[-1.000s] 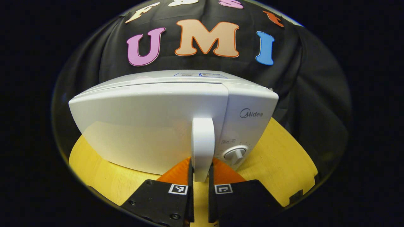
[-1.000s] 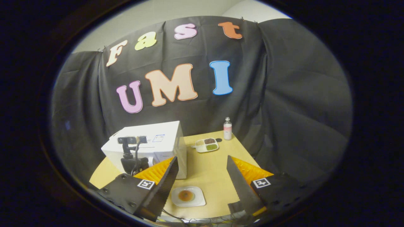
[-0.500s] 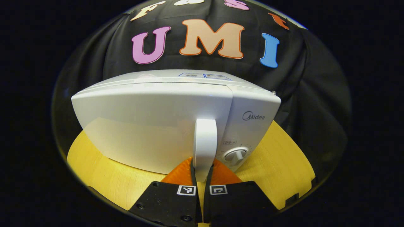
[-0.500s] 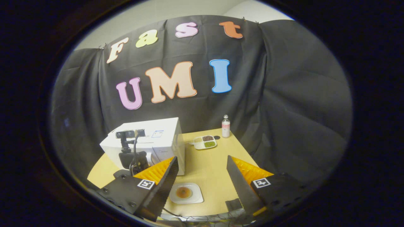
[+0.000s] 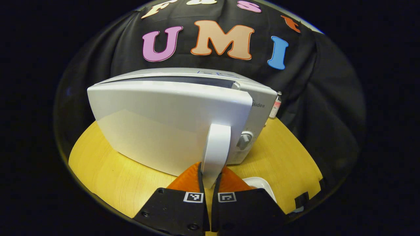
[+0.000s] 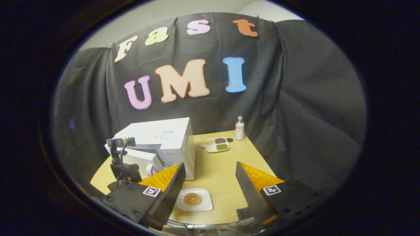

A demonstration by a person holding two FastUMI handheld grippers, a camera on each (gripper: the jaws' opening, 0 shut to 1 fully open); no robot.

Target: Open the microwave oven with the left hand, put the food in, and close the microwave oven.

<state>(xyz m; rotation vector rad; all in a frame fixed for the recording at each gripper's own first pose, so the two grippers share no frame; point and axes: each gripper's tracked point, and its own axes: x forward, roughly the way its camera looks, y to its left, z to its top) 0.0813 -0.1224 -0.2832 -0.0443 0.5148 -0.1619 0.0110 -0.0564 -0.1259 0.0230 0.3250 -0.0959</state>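
Table (image 6: 226, 170): round, yellow wood, carries everything. Microwave (image 5: 259, 95) sits straight ahead of the left tongs (image 5: 208, 178). Its door (image 5: 164, 121) is now swung partly out toward the tongs, with a dark gap along the top edge; 0.5 s ago it was flush with the body. The control knob (image 5: 244, 139) now shows edge-on behind the door's free edge (it faced the camera before).

Left tongs are pinched on the lower end of the white door handle (image 5: 216, 147), both fingers pressed against it, same grip as 0.5 s ago. They have pulled back with the door.

In the right gripper view the right tongs (image 6: 210, 183) are spread wide, holding nothing, hovering over the near table edge. The white plate (image 6: 194, 200) with the food (image 6: 192, 198) lies on the table between and just past the fingers, not moved since earlier. The same plate's rim has come into the left gripper view, just right of the left tongs.

Beyond the right tongs: a divided snack tray (image 6: 216, 144), and a small bottle (image 6: 240, 128) near the far table edge.
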